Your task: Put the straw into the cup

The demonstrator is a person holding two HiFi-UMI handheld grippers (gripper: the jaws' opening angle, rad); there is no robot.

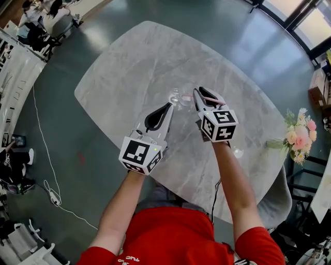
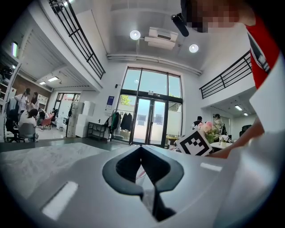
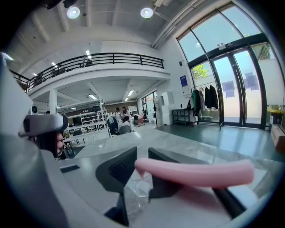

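Task unfinished: pink straw point(image 3: 196, 173) rests across right tool point(image 3: 142, 154), jaws narrowly apart, above clear cup point(image 3: 135, 190), not yet inside; left tool point(image 2: 141, 148) closed beside cup.

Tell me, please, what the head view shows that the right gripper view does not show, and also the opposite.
Only the head view shows the pink flowers beside the table and the person's red shirt. Only the right gripper view shows the balcony railing, the ceiling lamps and the hanging clothes by the glass front. Both show the right tool with its jaws apart, the pink straw lying across it, the clear cup near its tips, and the grey table.
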